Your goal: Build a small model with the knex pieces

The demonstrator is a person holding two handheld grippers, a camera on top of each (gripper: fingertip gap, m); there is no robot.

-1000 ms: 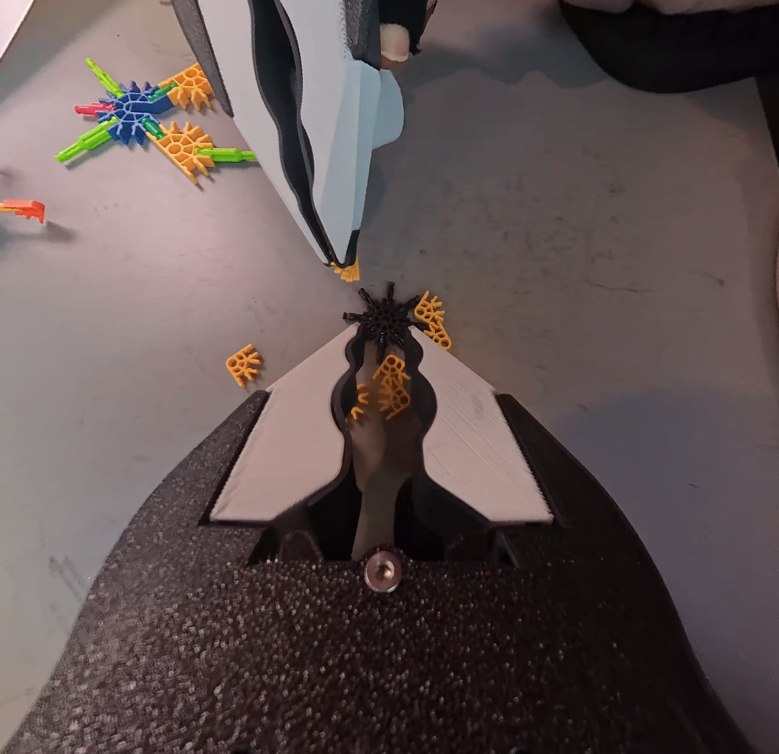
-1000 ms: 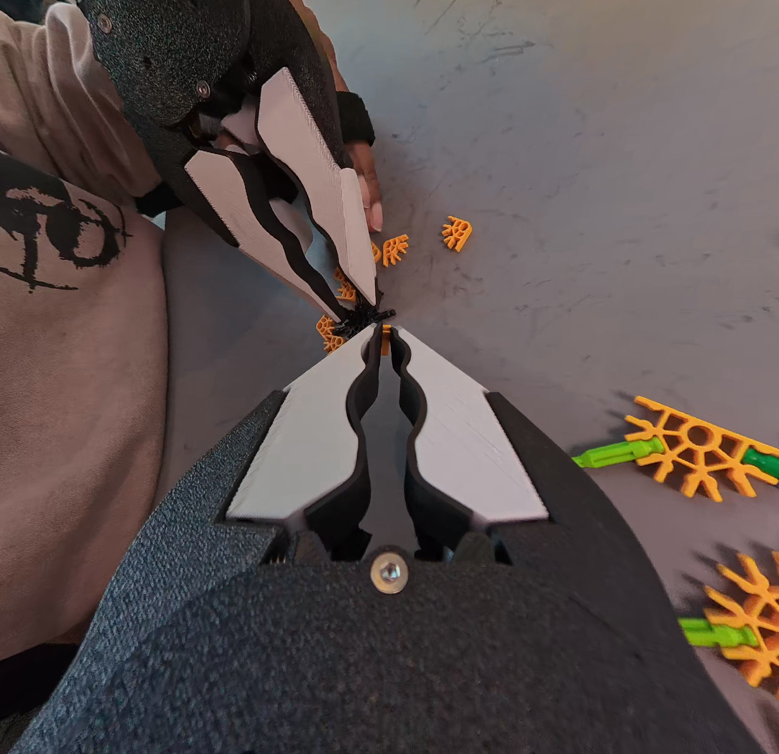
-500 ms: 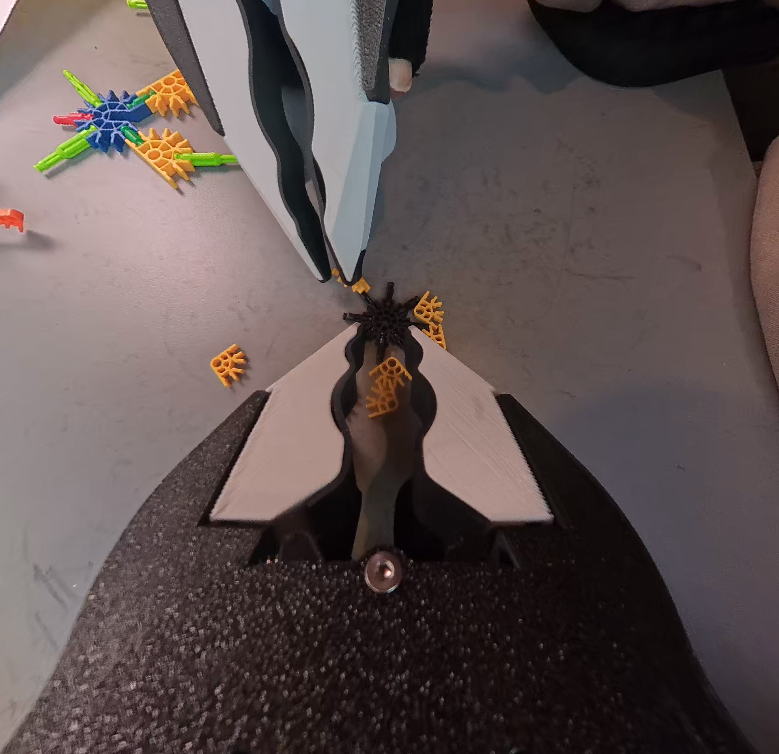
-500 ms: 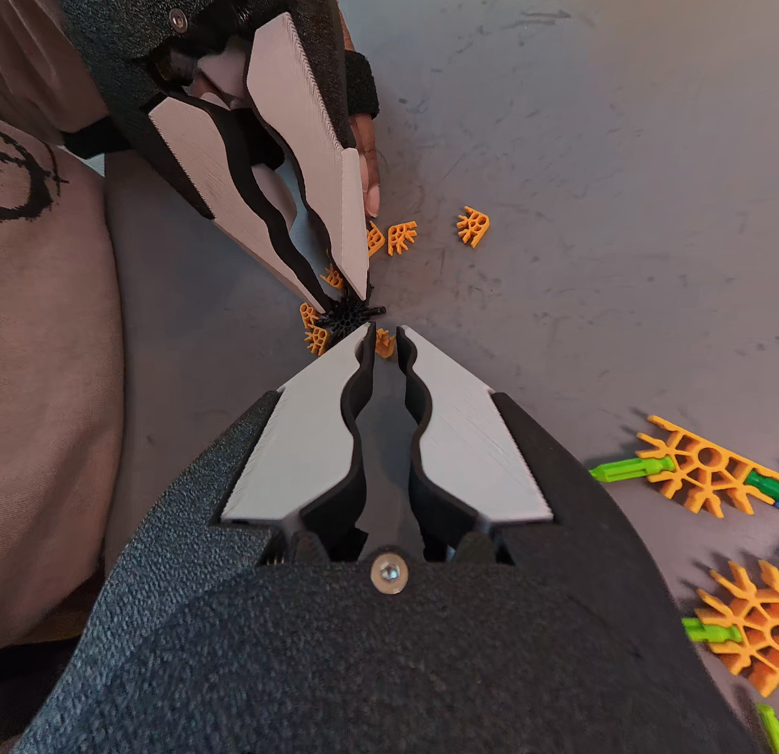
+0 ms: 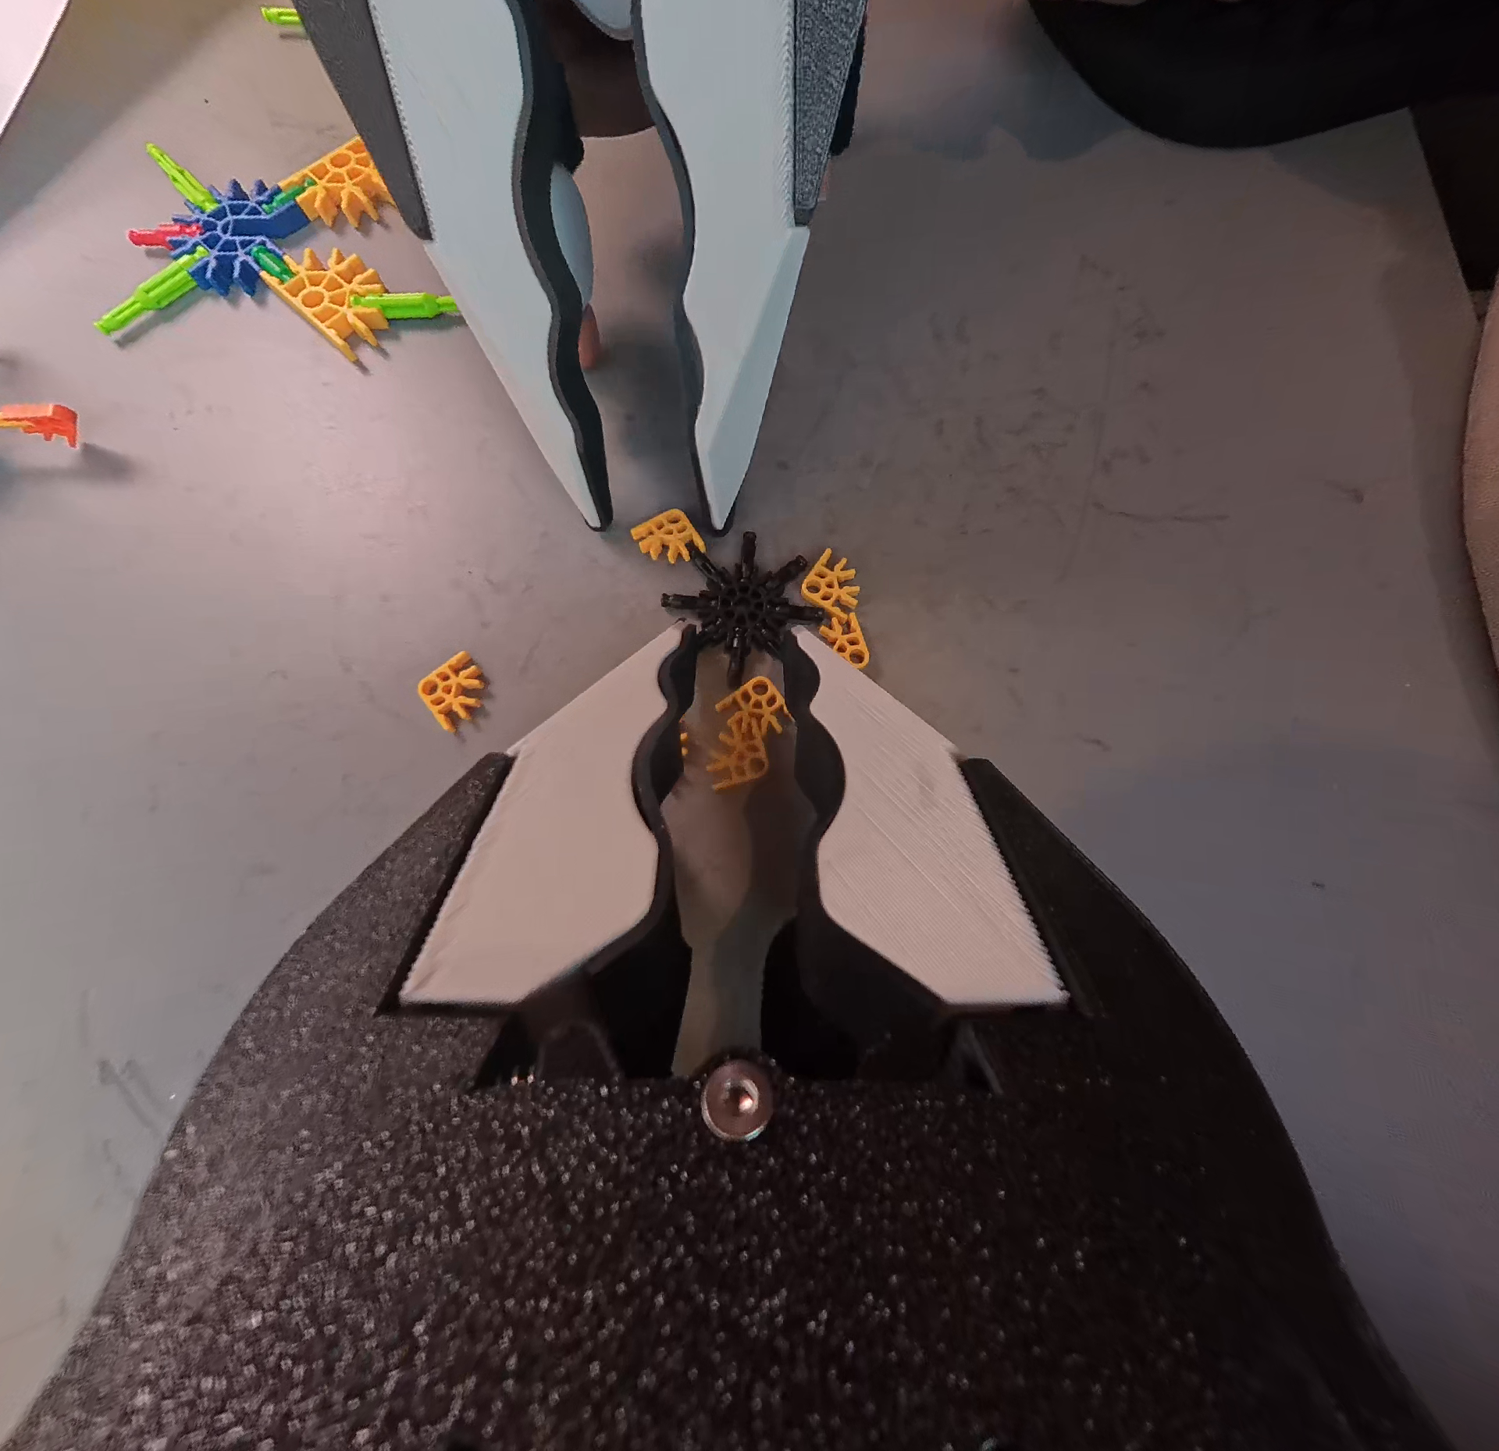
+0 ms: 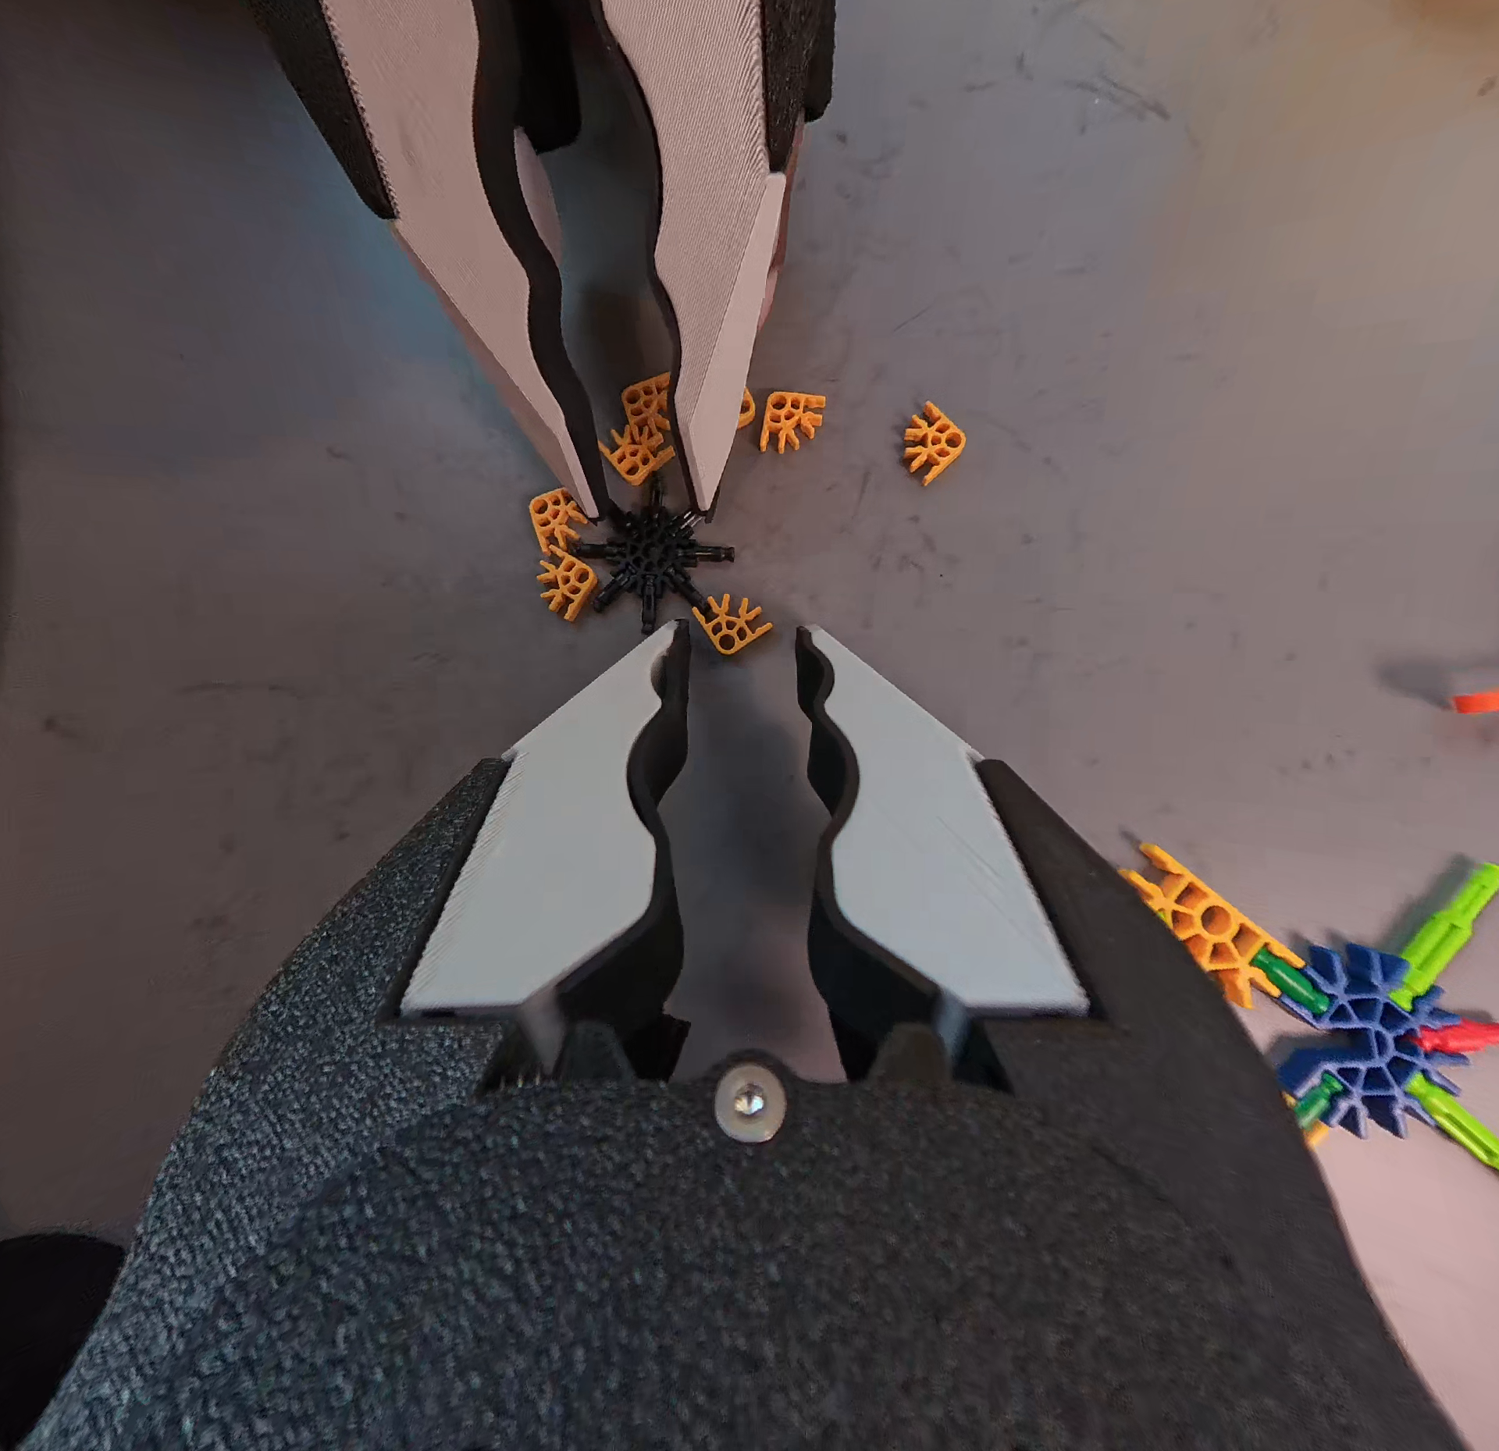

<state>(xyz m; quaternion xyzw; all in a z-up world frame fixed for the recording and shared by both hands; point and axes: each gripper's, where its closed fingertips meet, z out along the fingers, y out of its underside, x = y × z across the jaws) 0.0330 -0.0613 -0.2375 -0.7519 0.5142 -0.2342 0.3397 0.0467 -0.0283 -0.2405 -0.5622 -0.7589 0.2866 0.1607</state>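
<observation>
In the left wrist view, the left gripper fills the lower frame: a pebbled black body with ribbed pale fingers lined by wavy black pads. Its tips pinch the near spokes of a black snowflake-shaped connector, a flat, thin plastic star lying on the scuffed grey table at frame centre, spokes pointing all round, so it has no long axis. Small yellow lattice connectors lie between the fingers and around the star.

Beyond it, the right gripper comes down from the top, its jaws parted with a clear gap, tips straddling one yellow connector without clamping it. At upper left sits a blue hub assembly with green rods and yellow fans.

In the right wrist view, the right gripper is released, with that yellow connector at its tips.
</observation>
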